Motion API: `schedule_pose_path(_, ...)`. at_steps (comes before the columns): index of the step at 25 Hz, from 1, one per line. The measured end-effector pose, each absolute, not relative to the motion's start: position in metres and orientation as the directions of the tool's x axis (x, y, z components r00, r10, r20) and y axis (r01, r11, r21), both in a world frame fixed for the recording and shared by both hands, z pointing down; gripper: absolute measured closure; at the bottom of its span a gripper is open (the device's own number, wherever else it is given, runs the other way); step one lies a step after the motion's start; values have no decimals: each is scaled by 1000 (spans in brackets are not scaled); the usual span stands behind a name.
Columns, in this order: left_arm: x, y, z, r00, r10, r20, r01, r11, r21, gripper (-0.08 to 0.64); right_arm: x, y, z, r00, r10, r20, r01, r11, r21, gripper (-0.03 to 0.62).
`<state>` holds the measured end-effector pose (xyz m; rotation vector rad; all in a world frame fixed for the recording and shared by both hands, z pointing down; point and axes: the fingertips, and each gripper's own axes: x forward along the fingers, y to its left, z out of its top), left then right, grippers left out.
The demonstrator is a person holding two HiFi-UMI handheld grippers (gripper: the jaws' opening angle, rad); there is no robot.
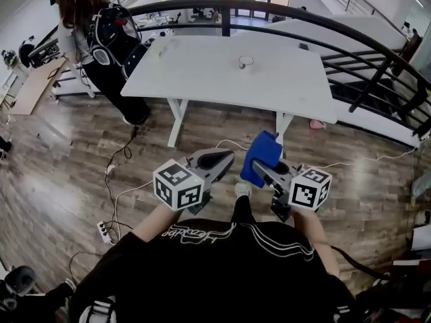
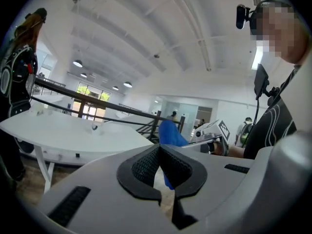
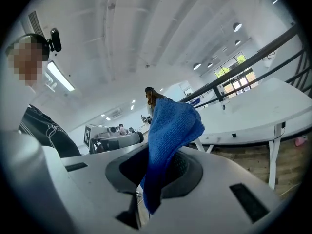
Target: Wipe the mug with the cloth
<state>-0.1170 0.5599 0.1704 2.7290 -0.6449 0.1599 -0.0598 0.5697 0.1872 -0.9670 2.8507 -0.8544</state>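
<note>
A small pale mug (image 1: 246, 62) stands on the white table (image 1: 202, 79), well ahead of me and out of reach of both grippers. My right gripper (image 1: 259, 169) is shut on a blue cloth (image 1: 261, 155), which sticks up from its jaws; in the right gripper view the blue cloth (image 3: 171, 130) fills the space between the pads and droops below them. My left gripper (image 1: 225, 159) is held level beside it, jaws shut with nothing between them. The left gripper view shows the cloth (image 2: 169, 132) and right gripper (image 2: 214, 133) close by on the right.
Another person (image 1: 94, 39) with a backpack stands at the table's left end. A dark curved railing (image 1: 303, 20) runs behind the table. Cables and a power strip (image 1: 103, 230) lie on the wooden floor to my left. Wooden floor separates me from the table.
</note>
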Motion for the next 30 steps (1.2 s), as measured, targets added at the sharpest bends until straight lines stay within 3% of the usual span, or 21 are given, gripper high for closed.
schedule_pose_path(9, -62, 318, 226, 848, -451, 276, -528, -755, 389, 552, 15, 330, 236, -817, -539, 206, -547, 609, -575, 541)
schedule_pose_path(15, -36, 170, 229, 827, -482, 290, -559, -760, 331, 552, 68, 186, 240, -808, -553, 203, -558, 609, -563, 541)
schedule_pose_path(30, -46, 5, 301, 809, -456, 371, -582, -711, 396, 552, 86, 28, 287, -815, -541, 207, -535, 565, -628, 541)
